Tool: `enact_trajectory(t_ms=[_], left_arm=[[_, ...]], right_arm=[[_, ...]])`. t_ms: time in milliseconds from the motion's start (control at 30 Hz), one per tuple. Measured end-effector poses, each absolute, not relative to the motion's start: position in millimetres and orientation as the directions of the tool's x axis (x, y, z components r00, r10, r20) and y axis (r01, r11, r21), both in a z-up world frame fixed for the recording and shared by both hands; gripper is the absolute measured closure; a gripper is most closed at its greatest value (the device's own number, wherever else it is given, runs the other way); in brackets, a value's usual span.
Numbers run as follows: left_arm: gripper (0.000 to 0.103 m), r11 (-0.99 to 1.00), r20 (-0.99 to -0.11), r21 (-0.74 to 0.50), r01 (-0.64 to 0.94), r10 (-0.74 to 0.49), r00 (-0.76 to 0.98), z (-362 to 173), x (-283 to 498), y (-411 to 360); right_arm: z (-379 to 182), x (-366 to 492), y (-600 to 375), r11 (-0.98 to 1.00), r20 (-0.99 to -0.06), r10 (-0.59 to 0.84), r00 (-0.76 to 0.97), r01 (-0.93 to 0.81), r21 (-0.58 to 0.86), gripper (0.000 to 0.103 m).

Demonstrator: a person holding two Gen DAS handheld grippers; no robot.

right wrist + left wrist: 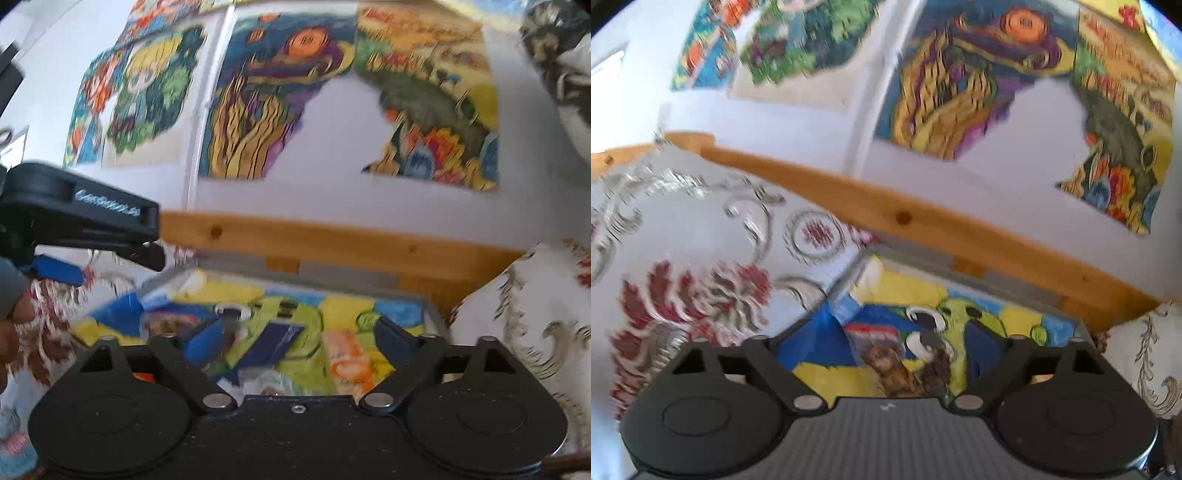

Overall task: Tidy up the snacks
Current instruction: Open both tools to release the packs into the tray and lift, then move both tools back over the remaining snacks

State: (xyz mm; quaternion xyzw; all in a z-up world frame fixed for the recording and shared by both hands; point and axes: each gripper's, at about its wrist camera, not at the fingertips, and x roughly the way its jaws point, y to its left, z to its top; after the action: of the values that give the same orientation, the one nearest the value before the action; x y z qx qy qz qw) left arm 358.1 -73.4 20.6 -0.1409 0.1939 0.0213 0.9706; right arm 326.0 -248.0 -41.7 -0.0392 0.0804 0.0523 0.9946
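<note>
A shallow grey tray with a brightly painted yellow, blue and green floor (pixel 430 308) is seen lying on a bed spread with a white cloth patterned in red and silver flowers (pixel 701 236), close against a long pine rail (pixel 923 221). Snack packets are scattered inside it: a red-and-brown packet (pixel 882 354), a dark blue flat packet (pixel 275 343) and an orange-and-white packet (pixel 347 363). The right gripper (pixel 295 343) is held low over the tray, its jaws spread wide and empty, with the dark blue packet lying between them. The left gripper (pixel 897 343) is likewise shown with jaws parted around nothing, poised above the red-and-brown packet; in the right view its body is seen raised at the tray's left side. A clean pick would probably be helped by lowering the jaws squarely over one packet's narrow sides, so that neighbours are not dragged along. Both views are blurred by motion, so fine contact cannot be judged. Colourful mosaic pictures (pixel 258 99) are hung on the white wall behind; the tray's rim and the rail may crowd the far approach.
</note>
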Motion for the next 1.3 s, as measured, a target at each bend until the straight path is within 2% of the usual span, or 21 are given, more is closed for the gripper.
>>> enact_trajectory(t_ms=[67, 133, 300, 700, 933, 1300], left_arm=[[0.002, 0.959, -0.353, -0.263, -0.104, 0.005, 0.936, 29.6, 345.4, -69.9], [0.001, 0.959, -0.33, -0.262, -0.108, 0.016, 0.944, 38.2, 333.9, -66.8], [0.001, 0.957, -0.292, -0.263, -0.125, 0.045, 0.956, 54.5, 296.4, -59.0], [0.001, 0.971, -0.293, -0.207, -0.123, 0.059, 0.954, 57.0, 206.9, -52.1], [0.001, 0.966, -0.332, -0.2, -0.162, 0.089, 0.939, 40.1, 164.8, -36.5], [0.0, 0.957, -0.4, -0.193, -0.215, 0.124, 0.908, 4.8, 119.1, -1.2]], right_arm=[[-30.0, 314.4, -250.5, 0.994, -0.139, 0.085, 0.987, -0.094, -0.058, 0.006], [-17.8, 301.6, -253.6, 0.996, -0.116, 0.073, 0.991, -0.078, -0.042, 0.001], [6.1, 267.9, -257.5, 0.998, -0.067, 0.049, 0.997, -0.051, -0.024, 0.001], [26.7, 179.4, -254.8, 0.999, -0.026, 0.039, 0.999, -0.039, 0.015, 0.001], [17.0, 133.6, -248.1, 0.998, -0.045, 0.052, 0.998, -0.054, -0.024, 0.001], [-5.2, 94.9, -247.2, 0.997, -0.175, 0.071, 0.982, -0.074, -0.011, 0.001]])
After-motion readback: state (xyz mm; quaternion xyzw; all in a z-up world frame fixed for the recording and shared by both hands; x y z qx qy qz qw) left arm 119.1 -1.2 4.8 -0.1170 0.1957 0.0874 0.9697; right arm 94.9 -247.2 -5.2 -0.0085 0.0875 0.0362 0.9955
